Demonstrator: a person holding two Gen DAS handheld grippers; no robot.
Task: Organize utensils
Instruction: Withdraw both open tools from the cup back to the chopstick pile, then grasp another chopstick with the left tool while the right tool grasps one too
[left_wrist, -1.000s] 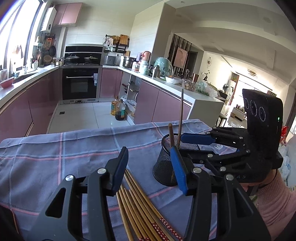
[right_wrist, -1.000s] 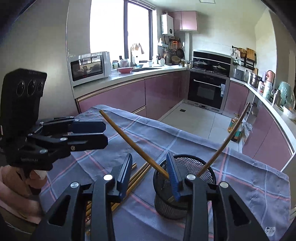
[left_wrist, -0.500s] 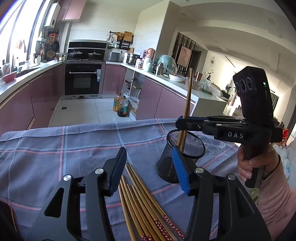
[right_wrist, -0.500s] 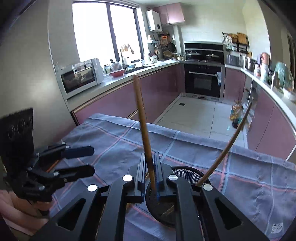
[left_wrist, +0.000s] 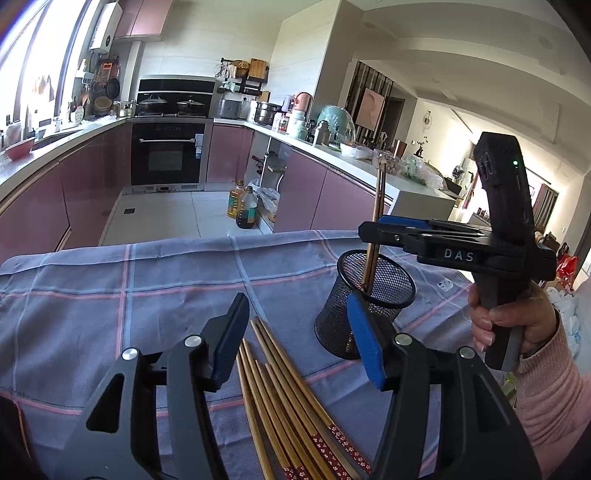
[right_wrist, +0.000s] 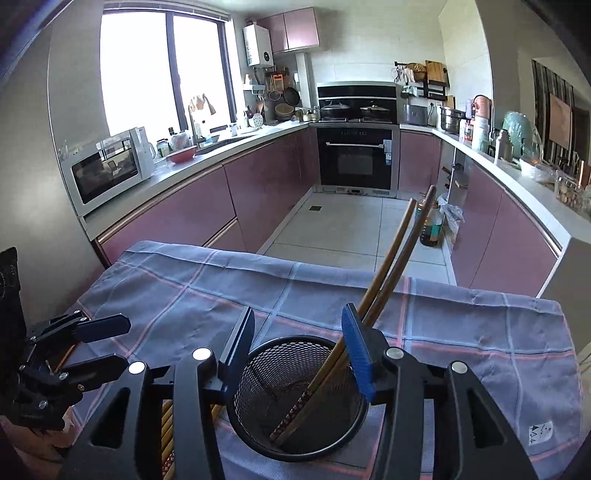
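Observation:
A black mesh cup (right_wrist: 295, 373) stands on the checked cloth, and two wooden chopsticks (right_wrist: 391, 273) lean in it toward the far right. My right gripper (right_wrist: 298, 317) hovers over the cup's rim. Its jaws are opening and grip nothing; the two chopsticks rest beside its right finger. Several more chopsticks (left_wrist: 291, 398) lie in a bundle on the cloth, left of the cup (left_wrist: 332, 328). My left gripper (left_wrist: 297, 306) hangs just above their far ends, its jaws opening with nothing held. From the left wrist view the right gripper (left_wrist: 369, 230) is seen side-on above the cup.
A blue-grey checked tablecloth (left_wrist: 110, 295) covers the table, whose far edge drops to the kitchen floor. A hand in a pink sleeve (left_wrist: 517, 325) holds the right gripper's handle. Oil bottles (left_wrist: 245, 206) stand on the floor beyond. The left gripper (right_wrist: 110, 345) shows at the left.
The right gripper closed on a chopstick, stood it upright over the cup, then opened; that chopstick now leans in the cup beside the other. The left jaws widened slightly.

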